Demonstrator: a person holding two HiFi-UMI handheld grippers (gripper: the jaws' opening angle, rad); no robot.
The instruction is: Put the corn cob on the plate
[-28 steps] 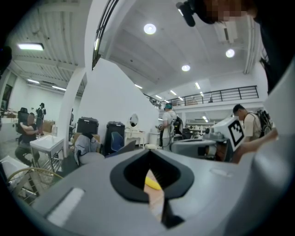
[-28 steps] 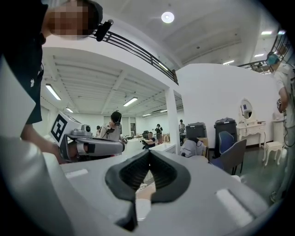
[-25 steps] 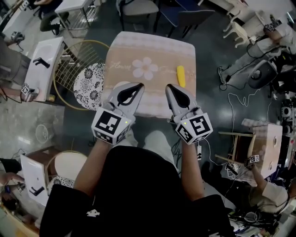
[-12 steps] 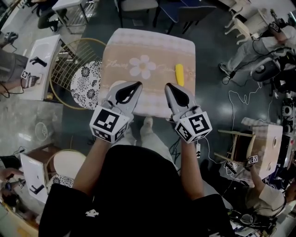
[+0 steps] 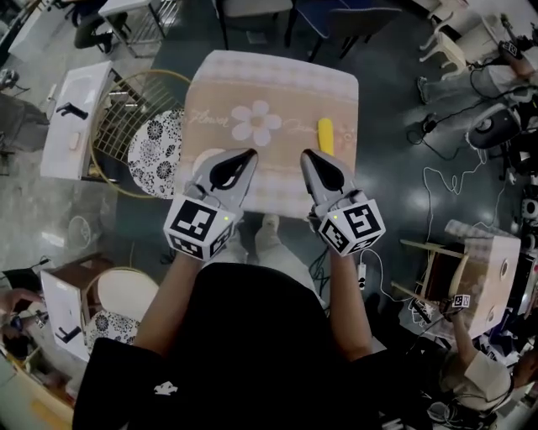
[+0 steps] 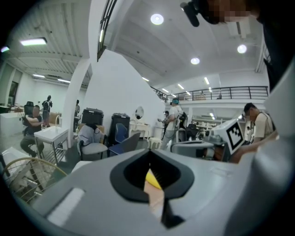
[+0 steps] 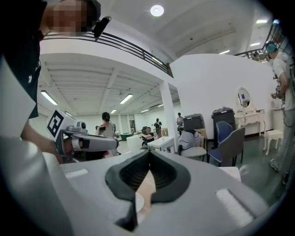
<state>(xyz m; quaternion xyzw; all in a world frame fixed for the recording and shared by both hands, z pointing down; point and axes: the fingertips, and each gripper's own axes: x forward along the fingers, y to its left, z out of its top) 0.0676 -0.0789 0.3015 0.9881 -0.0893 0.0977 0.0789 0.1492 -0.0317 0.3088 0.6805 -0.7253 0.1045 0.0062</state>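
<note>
A yellow corn cob (image 5: pixel 325 136) lies on the right part of a small table with a beige flowered cloth (image 5: pixel 277 92). A white plate (image 5: pixel 202 160) sits at the table's near left, mostly hidden under my left gripper (image 5: pixel 250 154). My right gripper (image 5: pixel 306 154) hangs beside it over the near edge, short of the cob. Both are shut and hold nothing. In the left gripper view the cob (image 6: pixel 153 179) shows as a yellow sliver through the gap behind the closed tips (image 6: pixel 148 151). A sliver of the plate (image 7: pixel 138 203) shows the same way behind the tips (image 7: pixel 150 152) in the right gripper view.
A gold wire stool with a black-and-white patterned cushion (image 5: pixel 155 151) stands left of the table, a white side table (image 5: pixel 76 117) beyond it. Chairs (image 5: pixel 252 13) stand behind the table. Cables and a wooden stool (image 5: pixel 471 277) lie to the right.
Both grippers have eased slightly forward and down together, staying shut and side by side. The corn cob has not moved on the cloth.
</note>
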